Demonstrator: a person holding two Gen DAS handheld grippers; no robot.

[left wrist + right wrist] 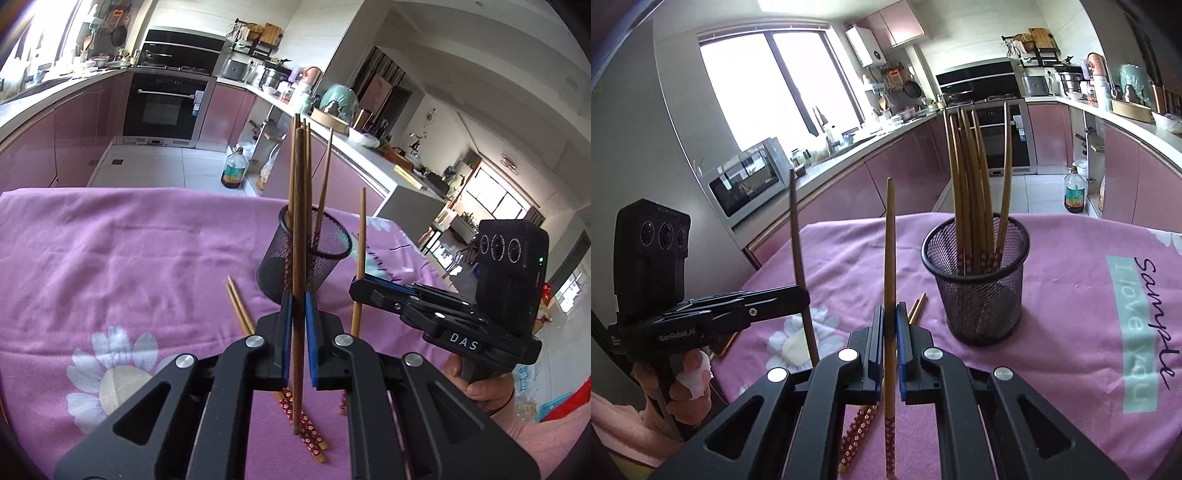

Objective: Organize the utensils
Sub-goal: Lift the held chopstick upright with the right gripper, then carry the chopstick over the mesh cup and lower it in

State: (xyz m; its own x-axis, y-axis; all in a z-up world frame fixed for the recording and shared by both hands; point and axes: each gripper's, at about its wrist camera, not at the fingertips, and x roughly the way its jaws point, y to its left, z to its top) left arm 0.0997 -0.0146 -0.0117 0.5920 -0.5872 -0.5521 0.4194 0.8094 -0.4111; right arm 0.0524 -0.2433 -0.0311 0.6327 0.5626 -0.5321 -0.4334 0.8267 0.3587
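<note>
My left gripper (298, 301) is shut on a dark brown chopstick (297, 229) that stands upright in the jaws above the cloth. A little beyond it stands a black mesh cup (295, 266) holding several chopsticks. My right gripper (890, 314) is shut on a pale chopstick (889, 251) with a red patterned end, also upright. The mesh cup (975, 288) lies ahead and to its right. Each view shows the other gripper from the side: the right gripper (356, 288) and the left gripper (802, 295). Two loose chopsticks (240, 310) lie on the cloth beneath the grippers.
A pink flowered tablecloth (110, 258) covers the table, whose far edge drops to a tiled floor. An oil bottle (233, 171) stands on the floor. Pink kitchen cabinets, an oven (162, 107) and a microwave (746, 181) surround the table. A hand (480, 387) grips the right tool.
</note>
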